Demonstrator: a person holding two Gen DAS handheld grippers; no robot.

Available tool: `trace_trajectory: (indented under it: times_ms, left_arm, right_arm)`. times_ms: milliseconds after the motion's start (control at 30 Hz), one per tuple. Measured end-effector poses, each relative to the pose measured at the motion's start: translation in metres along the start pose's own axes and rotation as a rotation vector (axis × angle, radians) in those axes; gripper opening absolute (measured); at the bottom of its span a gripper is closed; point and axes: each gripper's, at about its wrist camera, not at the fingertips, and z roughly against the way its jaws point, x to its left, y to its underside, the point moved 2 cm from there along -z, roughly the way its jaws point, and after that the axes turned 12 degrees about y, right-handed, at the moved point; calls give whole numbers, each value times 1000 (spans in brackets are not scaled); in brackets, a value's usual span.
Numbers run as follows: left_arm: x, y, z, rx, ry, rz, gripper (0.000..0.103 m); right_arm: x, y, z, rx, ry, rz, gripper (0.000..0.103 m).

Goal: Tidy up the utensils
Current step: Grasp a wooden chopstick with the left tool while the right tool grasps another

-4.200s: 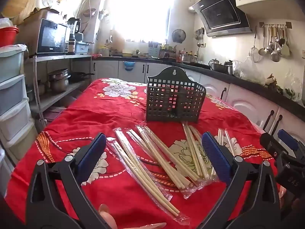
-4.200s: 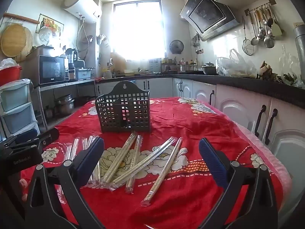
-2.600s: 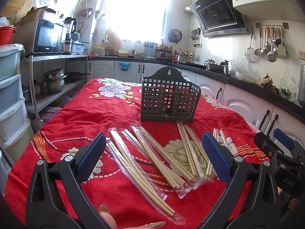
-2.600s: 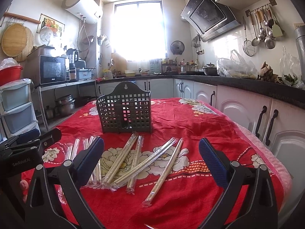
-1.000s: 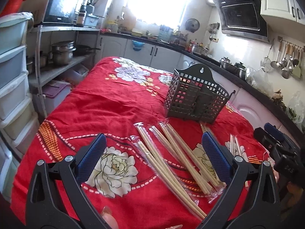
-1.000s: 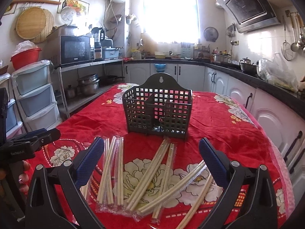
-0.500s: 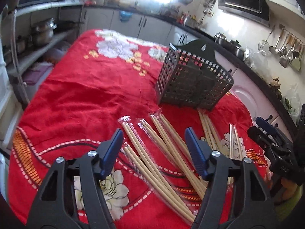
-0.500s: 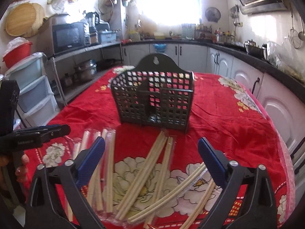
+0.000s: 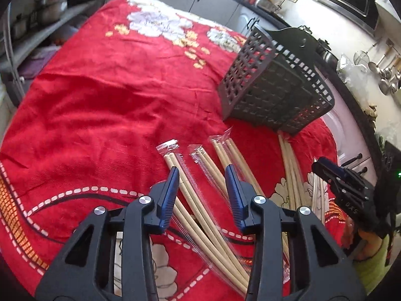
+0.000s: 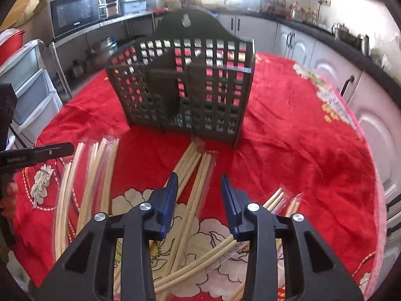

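Note:
Several pairs of wooden chopsticks in clear wrappers point(image 9: 200, 195) point(image 10: 193, 188) lie fanned out on the red flowered tablecloth point(image 9: 100, 100) point(image 10: 300, 150). Behind them stands a dark perforated utensil holder point(image 9: 273, 87) point(image 10: 185, 87). My left gripper point(image 9: 202, 175) points down over the leftmost pairs. Its jaws are closing, with wrapped chopsticks below the gap and the pads pressing on nothing. My right gripper point(image 10: 199, 180) hangs over the middle pairs in front of the holder. Its jaws are closing too, and they hold nothing.
The right gripper's body point(image 9: 351, 193) shows at the right of the left wrist view, the left gripper's body point(image 10: 32, 155) at the left of the right wrist view. Plastic drawers point(image 10: 27, 82) and a shelf with pots stand left of the table. Kitchen counters run behind.
Both grippers have tilted down and come closer to the chopsticks. Their jaws have narrowed from wide open to a small gap. The chopsticks and the holder have not moved.

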Motion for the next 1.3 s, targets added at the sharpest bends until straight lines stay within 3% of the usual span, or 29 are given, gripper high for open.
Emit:
trace_trajectory:
  times_ms: [267,633,833,933,1067,1300]
  left_arm:
    - [23,-11,-11,42,-32,65,30]
    - [27,-28,-28,76,-65,24,30]
    - [30,-35,-35,79,-63,24,30]
    - [30,-36,-36,78,-70,16,29]
    - [27,-33,-36,73,-106,-9,20]
    - [31,-31,-30,52,-117,-11,6]
  right_arm:
    - [-1,-4,-17,53,-19,-7,30]
    - [1,-12,-54,158,-10,-15,29]
    - [0,-16,-67,164,-8,-44,29]
    - [-3,-18,-71,159,-10,-61,20]
    - [-15,-22,-72,158,-34,-109,10]
    - [-42,-26,-58,115,-85,-171,9]
